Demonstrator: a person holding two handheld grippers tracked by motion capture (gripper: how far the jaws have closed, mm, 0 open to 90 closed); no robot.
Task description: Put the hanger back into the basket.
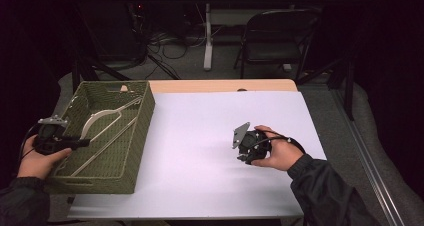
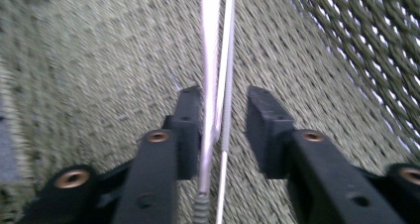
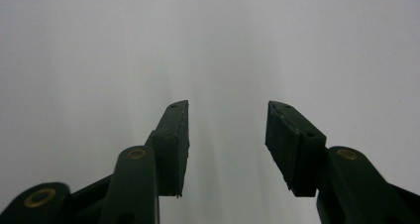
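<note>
Inside the basket, left tool seemingly astride tongs.

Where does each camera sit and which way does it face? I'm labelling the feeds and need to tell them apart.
High view: above the person's side, looking forward and down on the white-covered table; both forearms, left gripper and right gripper show.
Left gripper view: rides the left gripper, looking into the green woven basket; its open jaws straddle thin silvery metal rods.
Right gripper view: rides the right gripper, facing bare white surface; jaws open.
Shared: high and left gripper views both show the basket and rods.
</note>
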